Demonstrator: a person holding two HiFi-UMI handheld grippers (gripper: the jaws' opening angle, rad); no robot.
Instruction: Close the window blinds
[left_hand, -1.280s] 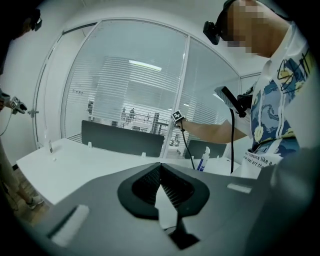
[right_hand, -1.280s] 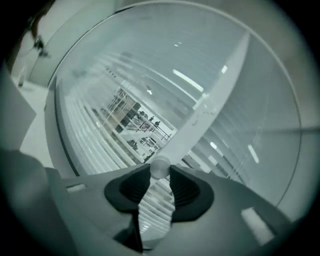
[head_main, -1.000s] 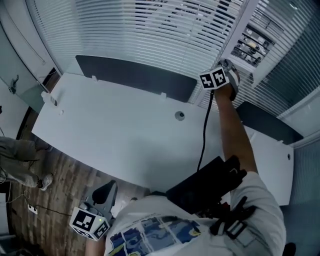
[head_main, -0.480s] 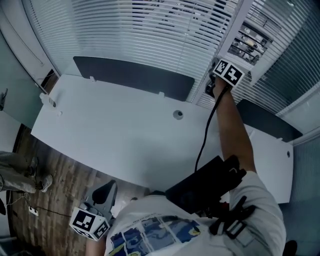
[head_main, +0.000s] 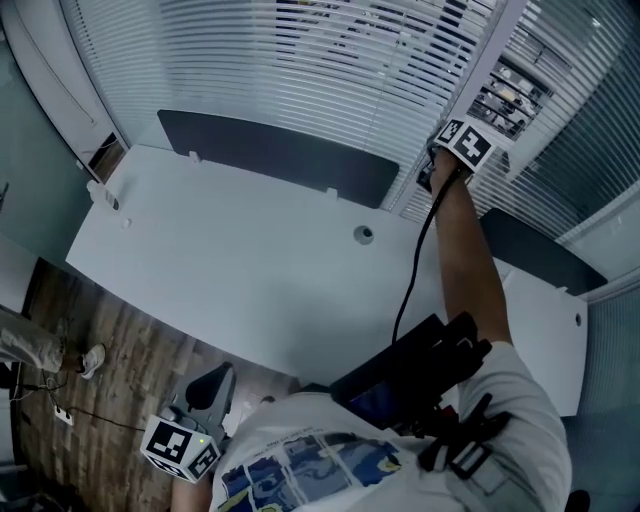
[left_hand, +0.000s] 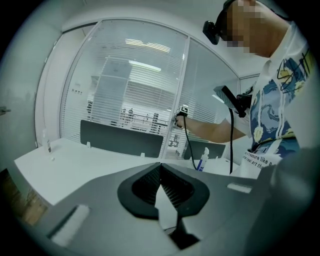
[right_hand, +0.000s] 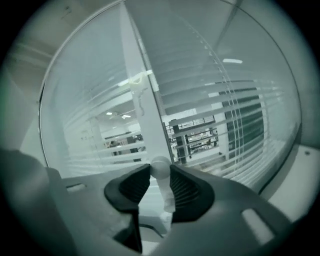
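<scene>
White slatted blinds (head_main: 300, 70) cover the window behind the desk; through the right gripper view's blinds (right_hand: 225, 115) I see the room beyond between the slats. My right gripper (head_main: 447, 142) reaches to the window post (head_main: 490, 70). In its own view the right gripper (right_hand: 160, 170) is shut on the round end of the white tilt wand (right_hand: 145, 107), and its jaws have just been closing on it. My left gripper (head_main: 213, 378) hangs low beside my body. Seen from its own camera, the left gripper (left_hand: 160, 167) is shut with nothing in it.
A white desk (head_main: 230, 260) with a cable hole (head_main: 363, 234) and a dark back panel (head_main: 270, 150) stands below the window. A black cable (head_main: 410, 270) runs along my right arm. A spray bottle (left_hand: 202, 161) stands on the desk. Someone's legs (head_main: 40, 345) show at the left.
The right gripper has rolled at the window post, so its marker cube shows a different face. The left gripper has stayed in place.
</scene>
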